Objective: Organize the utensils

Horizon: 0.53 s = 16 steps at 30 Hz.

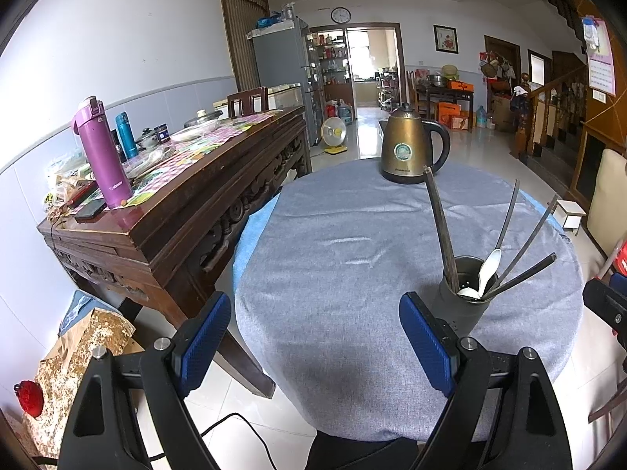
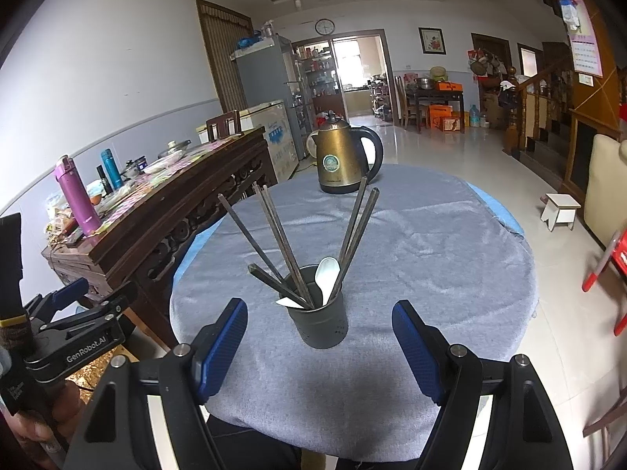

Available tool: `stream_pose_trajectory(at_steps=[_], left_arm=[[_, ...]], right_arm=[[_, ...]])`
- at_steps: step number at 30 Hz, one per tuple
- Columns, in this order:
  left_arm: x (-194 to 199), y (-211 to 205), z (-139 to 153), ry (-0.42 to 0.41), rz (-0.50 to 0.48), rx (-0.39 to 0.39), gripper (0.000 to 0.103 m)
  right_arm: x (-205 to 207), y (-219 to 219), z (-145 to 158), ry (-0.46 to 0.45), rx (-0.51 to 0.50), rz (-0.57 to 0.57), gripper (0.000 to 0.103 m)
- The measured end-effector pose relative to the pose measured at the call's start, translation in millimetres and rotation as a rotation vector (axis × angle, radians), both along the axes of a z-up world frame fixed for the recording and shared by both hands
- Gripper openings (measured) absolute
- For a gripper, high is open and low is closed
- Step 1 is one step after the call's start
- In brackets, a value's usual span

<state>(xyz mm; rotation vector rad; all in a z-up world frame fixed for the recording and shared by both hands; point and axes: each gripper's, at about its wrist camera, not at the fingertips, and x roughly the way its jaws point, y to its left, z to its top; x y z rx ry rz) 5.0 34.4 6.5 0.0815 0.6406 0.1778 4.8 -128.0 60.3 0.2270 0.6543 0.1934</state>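
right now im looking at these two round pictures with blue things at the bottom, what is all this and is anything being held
Each picture comes from a camera mounted on a hand-held gripper, looking forward along its two blue-padded fingers. One shows the left gripper, the other the right gripper. A person holds one in each hand. Both stand open and hold nothing. On the grey-clothed round table stand a dark utensil cup with chopsticks and a white spoon inside, and a brass-coloured kettle farther back.

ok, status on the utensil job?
Both grippers open, empty. Chopsticks and white spoon standing in holder on table. Kettle behind, nothing blocking.
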Motion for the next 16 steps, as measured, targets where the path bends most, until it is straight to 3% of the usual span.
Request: stream_pose_trajectory(at_steps=[16], left_arm=[[29, -2, -17, 0.056, 0.006, 0.004, 0.088]], right_arm=[[24, -9, -24, 0.068, 0.015, -0.006, 0.079]])
